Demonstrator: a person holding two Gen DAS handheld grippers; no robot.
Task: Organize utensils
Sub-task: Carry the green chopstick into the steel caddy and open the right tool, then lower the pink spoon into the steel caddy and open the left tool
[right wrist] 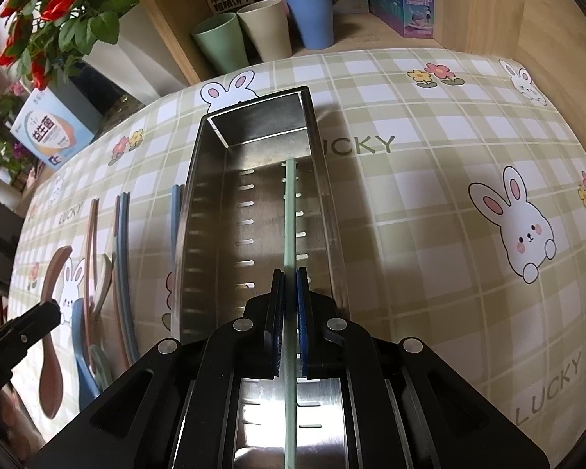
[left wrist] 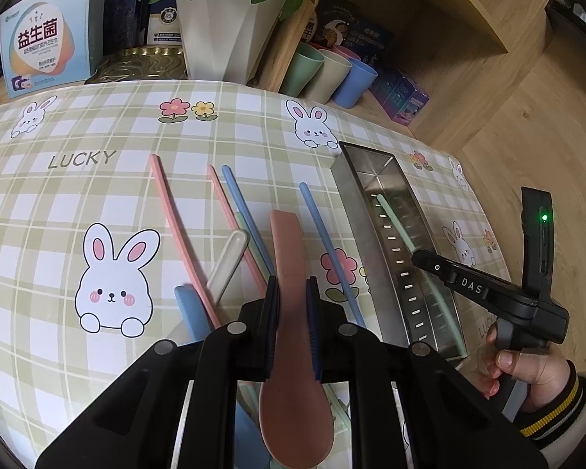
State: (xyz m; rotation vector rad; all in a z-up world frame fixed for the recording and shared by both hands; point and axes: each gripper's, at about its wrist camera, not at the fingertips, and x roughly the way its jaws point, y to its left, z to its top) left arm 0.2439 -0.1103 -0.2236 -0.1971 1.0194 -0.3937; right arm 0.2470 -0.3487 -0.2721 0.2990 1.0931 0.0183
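Observation:
My left gripper (left wrist: 293, 285) is shut on a brown-pink spoon (left wrist: 289, 258), gripping its handle just above the table. My right gripper (right wrist: 291, 277) is shut on a green chopstick (right wrist: 290, 211) that lies lengthwise inside the steel utensil tray (right wrist: 199, 179); the tray also shows in the left wrist view (left wrist: 355, 203), with the right gripper (left wrist: 422, 258) over it. Loose on the tablecloth are pink chopsticks (left wrist: 168, 211), blue chopsticks (left wrist: 242, 211), a cream spoon (left wrist: 230, 254) and a blue spoon (left wrist: 187, 305).
A white plant pot (left wrist: 222, 27) and a printed box (left wrist: 39, 47) stand at the table's back edge. Green, cream and blue cups (right wrist: 261, 23) sit on a wooden shelf behind. The table's right edge drops to a wooden floor (left wrist: 527, 90).

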